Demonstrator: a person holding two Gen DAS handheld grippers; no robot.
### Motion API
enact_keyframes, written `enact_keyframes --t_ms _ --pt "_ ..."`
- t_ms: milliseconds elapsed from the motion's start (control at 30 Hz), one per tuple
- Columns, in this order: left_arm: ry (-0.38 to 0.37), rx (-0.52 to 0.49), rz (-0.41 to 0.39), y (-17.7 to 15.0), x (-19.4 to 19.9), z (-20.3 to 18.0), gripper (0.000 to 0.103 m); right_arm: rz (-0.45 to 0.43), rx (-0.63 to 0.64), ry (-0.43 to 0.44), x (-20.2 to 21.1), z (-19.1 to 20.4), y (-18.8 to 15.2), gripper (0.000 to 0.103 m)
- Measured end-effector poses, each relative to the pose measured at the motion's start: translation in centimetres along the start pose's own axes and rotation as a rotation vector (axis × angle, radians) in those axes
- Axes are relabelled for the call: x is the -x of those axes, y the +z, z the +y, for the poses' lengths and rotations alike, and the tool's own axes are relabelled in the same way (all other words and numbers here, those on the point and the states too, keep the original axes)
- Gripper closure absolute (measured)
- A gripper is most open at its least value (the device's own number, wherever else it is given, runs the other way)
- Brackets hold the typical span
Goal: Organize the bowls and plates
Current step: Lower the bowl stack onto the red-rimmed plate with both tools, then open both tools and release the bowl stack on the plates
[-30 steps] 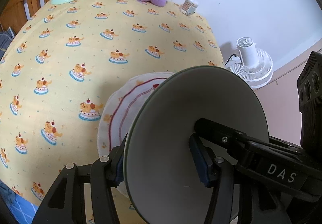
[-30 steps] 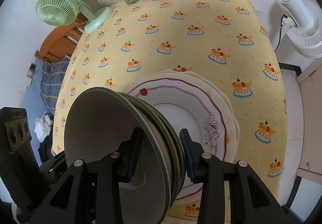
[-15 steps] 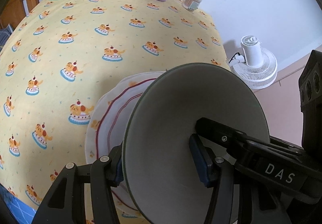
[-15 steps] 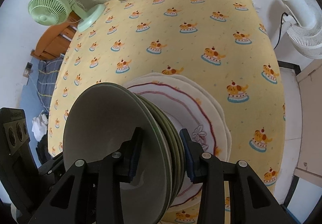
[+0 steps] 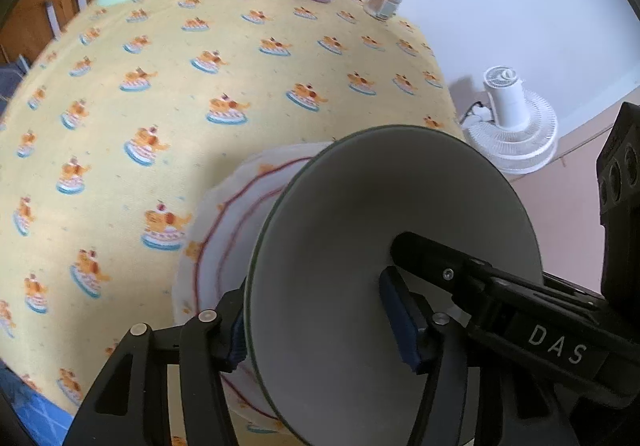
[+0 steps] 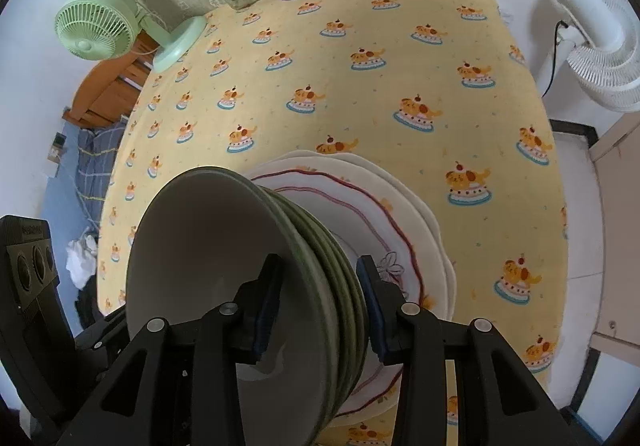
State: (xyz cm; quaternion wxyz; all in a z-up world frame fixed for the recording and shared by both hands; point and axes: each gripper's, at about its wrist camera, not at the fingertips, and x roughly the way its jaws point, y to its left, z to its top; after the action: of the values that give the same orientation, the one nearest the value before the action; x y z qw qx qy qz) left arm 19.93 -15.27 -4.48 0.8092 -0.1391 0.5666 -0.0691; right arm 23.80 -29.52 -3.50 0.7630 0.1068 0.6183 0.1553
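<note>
Yellow cake-print tabletop [image 6: 360, 93] carries stacked white red-rimmed plates [image 6: 400, 230]. Both grippers, left [image 5: 320, 320] and right [image 6: 318, 306], pinch the nested olive-green bowls [image 6: 320, 246] above them.

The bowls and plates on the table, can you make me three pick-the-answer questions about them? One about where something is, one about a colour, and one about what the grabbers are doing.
1. Where are the plates?
A. beside the green fan
B. on the yellow tablecloth under the bowls
C. on the floor

2. What colour is the line around the top plate?
A. blue
B. black
C. red

3. What is the right gripper doing?
A. pinching the bowls
B. hanging open over the jar
C. holding the purple toy

Answers: 1 B, the stack lies on the tablecloth just behind the held bowls. 2 C, a wavy red ring runs round it. 3 A, one finger is inside the bowls, one outside; the left gripper pinches them too.
</note>
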Motion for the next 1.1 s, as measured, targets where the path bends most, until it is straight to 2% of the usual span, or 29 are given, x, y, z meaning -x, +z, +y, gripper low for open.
enact_keyframes --t_ms 133,433,600,833,967,1100 --pt "0.065 -0.033 -0.026 -0.2 0.4 -0.8 0.039 -0.016 0.003 -0.02 0.4 -0.1 -0.2 0.06" --pt "0.135 -0.032 -0.068 -0.7 1.7 -1.3 0.039 -0.061 0.015 -0.041 2.1 -0.6 -0.9 0.053" --pt "0.155 -0.047 -0.133 -0.8 3.8 -0.7 0.039 -0.156 0.056 -0.086 4.3 0.8 -1.5 0.048" --pt "0.15 -0.148 -0.241 -0.6 7.2 0.7 0.039 -0.315 0.035 -0.188 7.3 4.0 -3.5 0.048" --pt "0.147 -0.183 -0.296 -1.0 9.5 2.8 0.037 -0.391 0.006 -0.23 8.2 6.7 -4.8 0.047" --pt "0.137 -0.197 -0.357 -1.8 11.7 6.2 0.03 -0.443 -0.005 -0.289 8.0 9.9 -6.7 0.043"
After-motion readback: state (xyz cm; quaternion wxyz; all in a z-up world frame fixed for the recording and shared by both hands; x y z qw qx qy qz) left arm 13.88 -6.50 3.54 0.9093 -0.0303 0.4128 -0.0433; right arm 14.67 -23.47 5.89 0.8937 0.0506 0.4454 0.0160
